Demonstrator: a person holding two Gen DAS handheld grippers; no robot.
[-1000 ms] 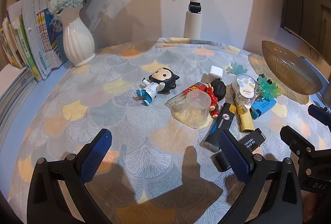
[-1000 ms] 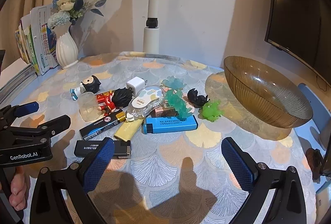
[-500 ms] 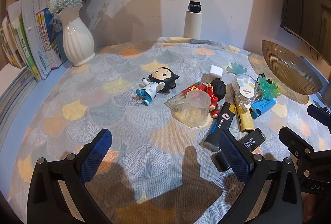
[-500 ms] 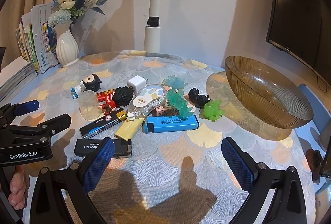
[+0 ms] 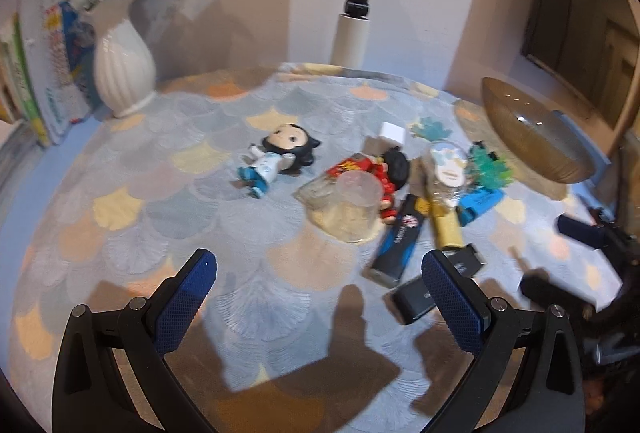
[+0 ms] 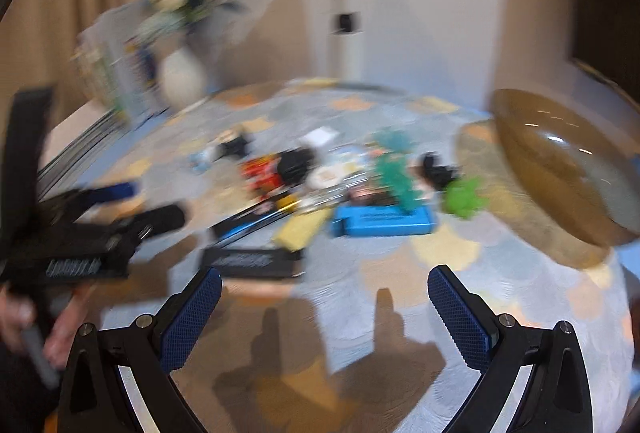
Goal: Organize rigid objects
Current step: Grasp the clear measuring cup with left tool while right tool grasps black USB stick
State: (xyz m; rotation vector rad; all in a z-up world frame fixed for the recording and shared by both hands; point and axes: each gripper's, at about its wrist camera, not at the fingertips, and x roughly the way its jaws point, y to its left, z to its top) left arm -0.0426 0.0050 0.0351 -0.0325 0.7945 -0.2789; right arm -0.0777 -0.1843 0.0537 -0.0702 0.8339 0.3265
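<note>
The left gripper (image 5: 320, 285) hung with fingers apart and empty, and the right gripper (image 6: 325, 303) likewise gaped over bare cloth. From nine to three o'clock lay the figurine (image 5: 278, 157), plastic cup (image 5: 357, 199) and blue lighter (image 6: 382, 221). The amber bowl (image 6: 560, 169) at three o'clock looked empty, so sorting seemed unstarted.

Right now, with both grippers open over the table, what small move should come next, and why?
Probably ease the right gripper forward onto the black lighter. Its jaws are open and empty, that lighter lies nearest in front, and the brown bowl looks empty. The left gripper holds nothing either.
</note>
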